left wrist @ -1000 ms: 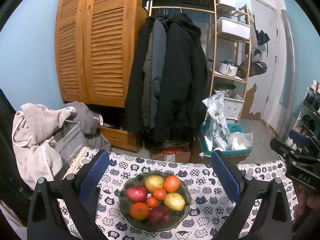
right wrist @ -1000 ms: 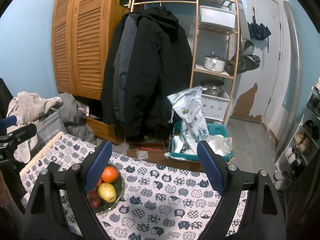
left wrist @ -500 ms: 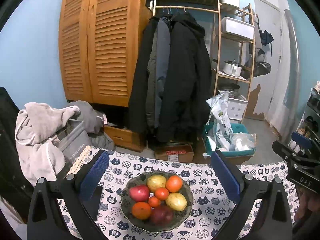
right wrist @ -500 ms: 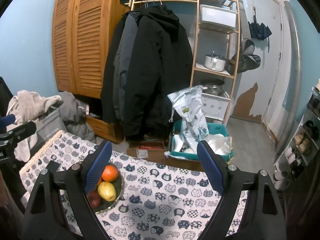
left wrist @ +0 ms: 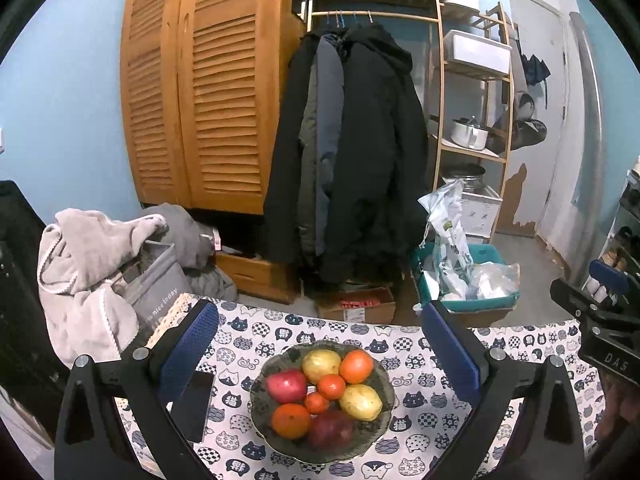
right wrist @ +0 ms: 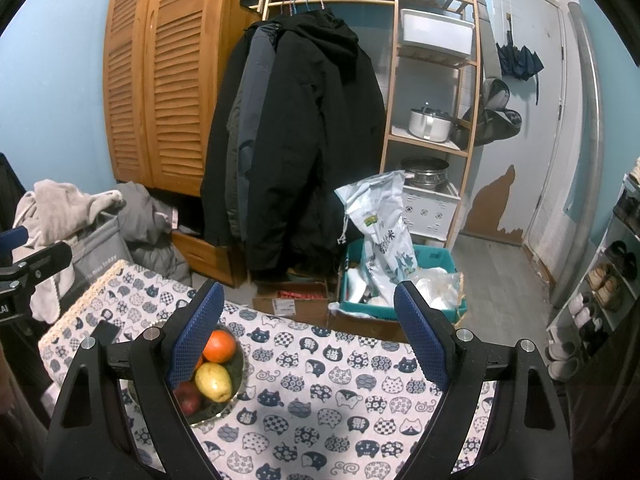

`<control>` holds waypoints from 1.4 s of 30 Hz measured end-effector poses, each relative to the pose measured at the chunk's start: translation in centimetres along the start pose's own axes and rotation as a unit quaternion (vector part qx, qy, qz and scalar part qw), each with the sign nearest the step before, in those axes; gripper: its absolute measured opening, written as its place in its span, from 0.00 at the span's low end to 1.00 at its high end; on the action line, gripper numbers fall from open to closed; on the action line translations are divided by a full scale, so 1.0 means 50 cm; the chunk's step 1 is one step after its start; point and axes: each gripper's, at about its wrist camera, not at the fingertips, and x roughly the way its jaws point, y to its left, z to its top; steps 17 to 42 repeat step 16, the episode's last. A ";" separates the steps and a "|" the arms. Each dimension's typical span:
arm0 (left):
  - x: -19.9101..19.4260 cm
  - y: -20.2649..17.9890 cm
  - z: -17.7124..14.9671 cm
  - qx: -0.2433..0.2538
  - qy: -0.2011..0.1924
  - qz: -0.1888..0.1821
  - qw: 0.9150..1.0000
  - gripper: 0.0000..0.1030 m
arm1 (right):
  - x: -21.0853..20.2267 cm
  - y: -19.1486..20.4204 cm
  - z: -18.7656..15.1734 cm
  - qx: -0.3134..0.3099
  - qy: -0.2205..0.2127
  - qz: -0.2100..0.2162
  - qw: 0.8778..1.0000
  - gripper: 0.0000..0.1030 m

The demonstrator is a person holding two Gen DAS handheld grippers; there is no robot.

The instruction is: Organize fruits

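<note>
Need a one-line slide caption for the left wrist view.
Open left gripper above a dark bowl of mixed fruit on the cat-print tablecloth.

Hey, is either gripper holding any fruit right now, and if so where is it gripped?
Nothing is held. The left gripper and right gripper both stand open and empty; all the fruit sits in the bowl.

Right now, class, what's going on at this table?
A person holds tongs in each hand above a cat-print tablecloth. A bowl heaped with fruit sits on it. The left tongs hang open over the bowl; the right tongs are open beside it. Nothing is gripped, and no fruit has left the bowl.
</note>
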 end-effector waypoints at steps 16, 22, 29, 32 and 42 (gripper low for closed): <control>-0.001 -0.010 0.001 0.003 -0.001 -0.004 1.000 0.99 | -0.001 -0.001 -0.001 0.000 0.001 0.000 1.000 0.83; -0.001 -0.010 0.001 0.003 -0.001 -0.004 1.000 0.99 | -0.001 -0.001 -0.001 0.000 0.001 0.000 1.000 0.83; -0.001 -0.010 0.001 0.003 -0.001 -0.004 1.000 0.99 | -0.001 -0.001 -0.001 0.000 0.001 0.000 1.000 0.83; -0.001 -0.010 0.001 0.003 -0.001 -0.004 1.000 0.99 | -0.001 -0.001 -0.001 0.000 0.001 0.000 1.000 0.83; -0.001 -0.010 0.001 0.003 -0.001 -0.004 1.000 0.99 | -0.001 -0.001 -0.001 0.000 0.001 0.000 1.000 0.83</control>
